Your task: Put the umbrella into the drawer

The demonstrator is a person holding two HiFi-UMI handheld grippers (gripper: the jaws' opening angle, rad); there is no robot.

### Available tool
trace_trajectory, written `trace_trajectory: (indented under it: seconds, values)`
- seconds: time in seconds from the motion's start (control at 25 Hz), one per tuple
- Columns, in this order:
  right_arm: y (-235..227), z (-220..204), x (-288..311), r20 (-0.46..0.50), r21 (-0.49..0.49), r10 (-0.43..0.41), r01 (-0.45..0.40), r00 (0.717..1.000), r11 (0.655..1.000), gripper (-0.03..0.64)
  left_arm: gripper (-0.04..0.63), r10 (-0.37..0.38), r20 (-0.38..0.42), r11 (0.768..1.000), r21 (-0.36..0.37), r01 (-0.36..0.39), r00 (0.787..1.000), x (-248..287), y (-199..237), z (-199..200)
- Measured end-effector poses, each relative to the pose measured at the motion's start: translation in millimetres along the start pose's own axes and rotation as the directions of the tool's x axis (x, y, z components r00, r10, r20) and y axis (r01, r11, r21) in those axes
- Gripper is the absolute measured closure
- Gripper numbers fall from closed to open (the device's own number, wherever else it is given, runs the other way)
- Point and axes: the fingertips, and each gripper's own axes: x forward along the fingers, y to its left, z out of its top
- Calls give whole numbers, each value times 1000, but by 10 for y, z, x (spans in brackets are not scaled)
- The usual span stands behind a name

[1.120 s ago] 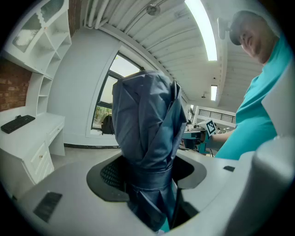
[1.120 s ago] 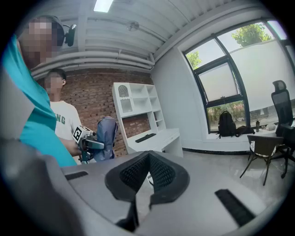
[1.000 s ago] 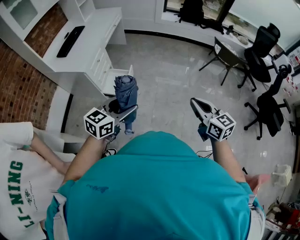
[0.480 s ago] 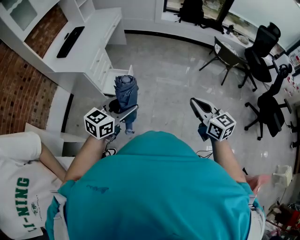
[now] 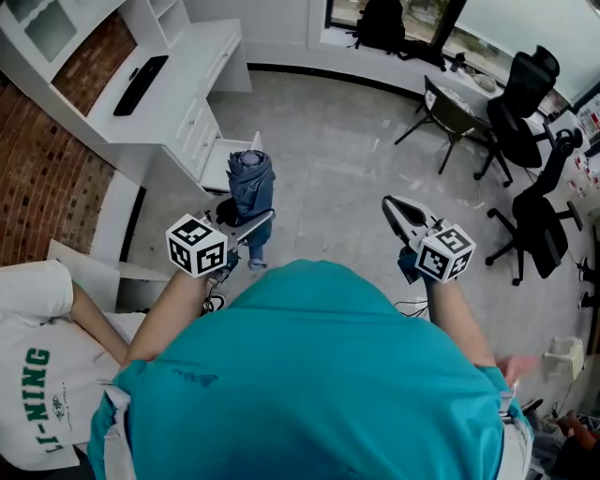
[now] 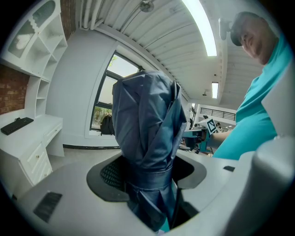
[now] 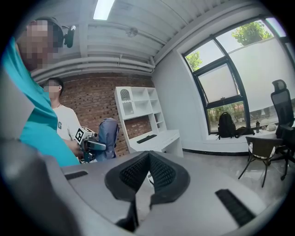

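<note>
A folded dark blue umbrella [image 5: 251, 185] stands upright in my left gripper [image 5: 236, 221], which is shut on it around its strap. In the left gripper view the umbrella [image 6: 147, 152] fills the middle, clamped between the jaws of that gripper [image 6: 150, 182]. My right gripper [image 5: 401, 216] is held out over the floor on the right, its jaws touching at the tips with nothing between them; the right gripper view shows the same gripper [image 7: 148, 159] shut. A white drawer [image 5: 228, 161] stands pulled out of the white desk [image 5: 178, 84], just beyond the umbrella.
A black keyboard [image 5: 141, 82] lies on the desk. A second person in a white shirt [image 5: 37, 394] stands at my left. Black office chairs [image 5: 530, 94] and a folding chair [image 5: 452, 112] stand at the right. A black backpack [image 5: 382, 23] sits by the window.
The person at my left has shifted a little. Both grippers and the umbrella have hardly moved.
</note>
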Motion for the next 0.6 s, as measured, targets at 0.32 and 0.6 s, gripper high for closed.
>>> trace_trajectory:
  seconds: [0.32, 0.6]
  values:
    - [-254, 14, -485, 11, -14, 4, -4, 1000, 1000, 594, 322, -4, 30, 1000, 4, 4, 1000, 367, -407, 76]
    - [-417, -20, -530, 21, 8, -9, 9, 1000, 1000, 594, 322, -22, 22, 1000, 16, 21, 1000, 487, -443, 101]
